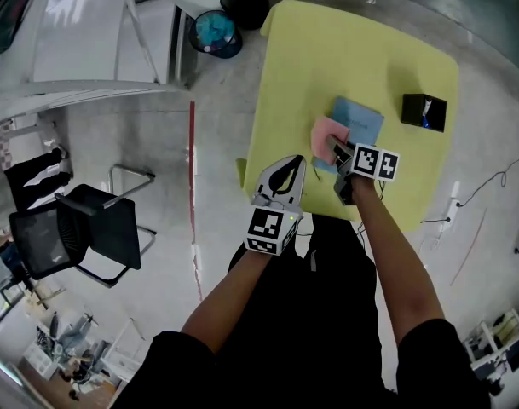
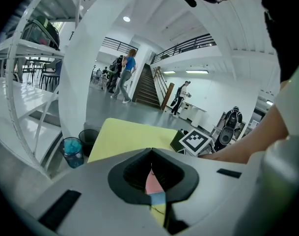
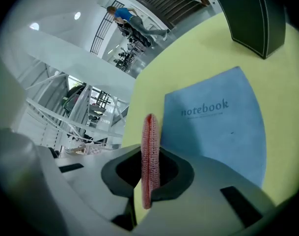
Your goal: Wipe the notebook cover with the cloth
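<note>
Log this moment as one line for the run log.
right tool: shut on cloth | cloth: at left edge of notebook | left tool: shut, empty, off notebook | table: yellow

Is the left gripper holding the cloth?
No, the pink cloth is pinched in the right gripper; the left gripper is shut on nothing.

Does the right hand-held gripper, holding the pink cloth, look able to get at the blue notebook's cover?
Probably yes. The right hand-held gripper, shut on the pink knitted cloth, sits at the edge of the blue notebook; bare cover lies ahead, and the black box stands apart.
</note>
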### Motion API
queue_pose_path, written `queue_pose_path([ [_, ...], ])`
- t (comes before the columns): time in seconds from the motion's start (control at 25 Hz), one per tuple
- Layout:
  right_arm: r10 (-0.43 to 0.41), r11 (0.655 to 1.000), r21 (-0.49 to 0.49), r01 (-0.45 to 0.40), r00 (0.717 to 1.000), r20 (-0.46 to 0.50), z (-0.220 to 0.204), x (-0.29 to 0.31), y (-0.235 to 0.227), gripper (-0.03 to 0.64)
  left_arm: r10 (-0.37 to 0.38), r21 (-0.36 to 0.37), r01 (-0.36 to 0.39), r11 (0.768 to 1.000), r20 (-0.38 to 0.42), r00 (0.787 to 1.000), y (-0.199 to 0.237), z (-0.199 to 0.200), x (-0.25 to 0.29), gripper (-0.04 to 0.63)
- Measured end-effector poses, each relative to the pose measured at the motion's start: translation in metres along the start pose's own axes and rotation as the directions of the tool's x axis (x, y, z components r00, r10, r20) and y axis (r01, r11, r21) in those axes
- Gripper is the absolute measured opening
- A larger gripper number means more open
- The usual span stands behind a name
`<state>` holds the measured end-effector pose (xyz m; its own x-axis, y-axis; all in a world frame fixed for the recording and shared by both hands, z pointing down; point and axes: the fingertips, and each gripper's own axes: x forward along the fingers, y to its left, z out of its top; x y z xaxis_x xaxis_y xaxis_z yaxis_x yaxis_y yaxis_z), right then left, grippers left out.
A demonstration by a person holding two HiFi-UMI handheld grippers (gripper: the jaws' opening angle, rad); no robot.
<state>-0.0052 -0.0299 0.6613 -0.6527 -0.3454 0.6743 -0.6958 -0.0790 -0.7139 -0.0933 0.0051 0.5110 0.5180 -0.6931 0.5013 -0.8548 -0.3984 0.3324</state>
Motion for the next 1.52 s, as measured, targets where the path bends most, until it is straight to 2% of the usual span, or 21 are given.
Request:
queue_pose_path([
  [0.12,0.013,1.0,0.016,-0.013,1.0,0.006,0.002,0.008,-0.006,0.037,0.011,-0.019,-0.011,1.0,-0.012,1.0,0.001,-0.004,0.004,0.008],
  [0.32,-0.038,0.999,0.021,0.039,0.999,-0.017,0.004,0.016,-0.021,0.037,-0.002,-0.009,0.001,1.0,-0.043,0.999,-0.006,-0.009,0.01,0.008],
  [0.64,-0.082,0.997,0.01,0.082,0.995,-0.06,0.004,0.016,-0.026,0.037,-0.096,0.003,0.096,0.995,-0.018,0.995,-0.024,-0.003,0.014,0.008],
  [1.2,-0.095,0.995,0.012,0.097,0.993,-0.072,0.001,0.002,-0.039,0.035,-0.068,0.026,0.069,0.997,-0.024,0.997,-0.018,-0.001,0.006,0.008],
  [1.52,-0.113,0.994,-0.006,0.113,0.99,-0.085,0.0,-0.01,-0.049,0.037,-0.04,0.036,0.042,0.998,-0.045,0.998,-0.029,-0.005,0.008,0.008],
])
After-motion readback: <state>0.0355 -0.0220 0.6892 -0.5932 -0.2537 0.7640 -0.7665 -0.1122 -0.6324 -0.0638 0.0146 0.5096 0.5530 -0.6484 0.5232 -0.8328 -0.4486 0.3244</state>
